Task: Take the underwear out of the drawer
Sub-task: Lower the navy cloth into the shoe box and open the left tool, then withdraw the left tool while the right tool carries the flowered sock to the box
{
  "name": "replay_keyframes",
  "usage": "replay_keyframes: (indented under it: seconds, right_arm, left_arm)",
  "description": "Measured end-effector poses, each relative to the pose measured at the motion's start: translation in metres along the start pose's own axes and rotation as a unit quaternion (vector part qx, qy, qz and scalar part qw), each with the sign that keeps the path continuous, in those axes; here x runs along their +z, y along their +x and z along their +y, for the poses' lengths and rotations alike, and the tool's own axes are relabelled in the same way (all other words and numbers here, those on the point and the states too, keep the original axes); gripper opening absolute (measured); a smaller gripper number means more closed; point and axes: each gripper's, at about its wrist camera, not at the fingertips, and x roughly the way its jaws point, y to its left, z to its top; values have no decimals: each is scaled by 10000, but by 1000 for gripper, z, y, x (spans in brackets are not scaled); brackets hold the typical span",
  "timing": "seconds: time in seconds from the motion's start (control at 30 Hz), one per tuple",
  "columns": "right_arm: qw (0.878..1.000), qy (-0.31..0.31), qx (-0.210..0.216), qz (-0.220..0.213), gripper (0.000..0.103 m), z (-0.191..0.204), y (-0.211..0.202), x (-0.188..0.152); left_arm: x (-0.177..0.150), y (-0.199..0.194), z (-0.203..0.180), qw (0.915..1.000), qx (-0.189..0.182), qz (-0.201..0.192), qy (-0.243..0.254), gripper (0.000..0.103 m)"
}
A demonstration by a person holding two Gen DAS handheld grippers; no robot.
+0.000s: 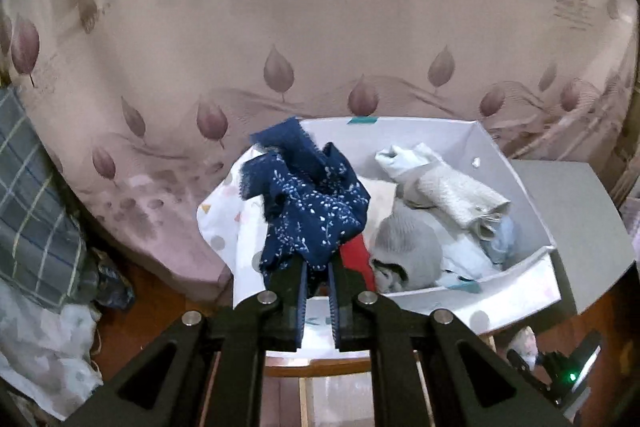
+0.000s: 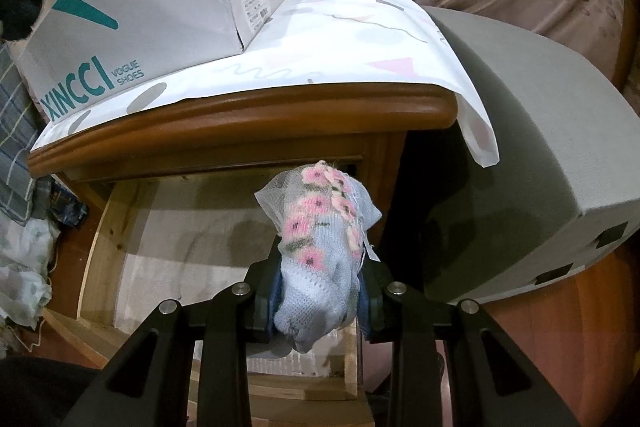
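In the left wrist view my left gripper (image 1: 318, 267) is shut on a navy blue underwear (image 1: 316, 203) with a small white leaf print. It hangs bunched in front of an open white shoe box (image 1: 520, 293) that holds several pale garments (image 1: 452, 195). In the right wrist view my right gripper (image 2: 318, 267) is shut on a light blue knitted underwear (image 2: 320, 247) with pink flowers and white mesh. It is held above the open wooden drawer (image 2: 180, 247), whose visible bottom is bare. The same shoe box (image 2: 140, 7) stands on the nightstand top above the drawer.
A white patterned cloth (image 2: 360, 39) covers the wooden nightstand (image 2: 280, 115) and hangs over its right corner. A grey padded block (image 2: 540, 147) stands to the right. Leaf-printed pink fabric (image 1: 320, 47) fills the background. Plaid cloth (image 1: 36, 207) and bags lie at the left.
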Motion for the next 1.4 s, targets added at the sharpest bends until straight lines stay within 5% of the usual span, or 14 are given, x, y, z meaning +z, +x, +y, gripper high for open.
replay_keyframes:
  seconds: [0.43, 0.83, 1.03, 1.1, 1.4]
  right_arm:
    - [10000, 8, 20, 44, 27, -1, 3, 0]
    - [10000, -23, -8, 70, 28, 0, 5, -3]
    - [9999, -50, -13, 91, 28, 1, 6, -3]
    - [9999, -61, -26, 89, 28, 2, 6, -3]
    - [9999, -97, -51, 87, 28, 5, 5, -4]
  left_arm:
    - [-8, 70, -2, 9987, 194, 464, 94, 9]
    - [-13, 69, -4, 9982, 246, 462, 281, 14]
    - [-15, 59, -7, 9979, 366, 368, 396, 33]
    - [-16, 53, -8, 9980, 384, 319, 398, 54]
    - [-24, 14, -22, 9986, 159, 16, 508, 58]
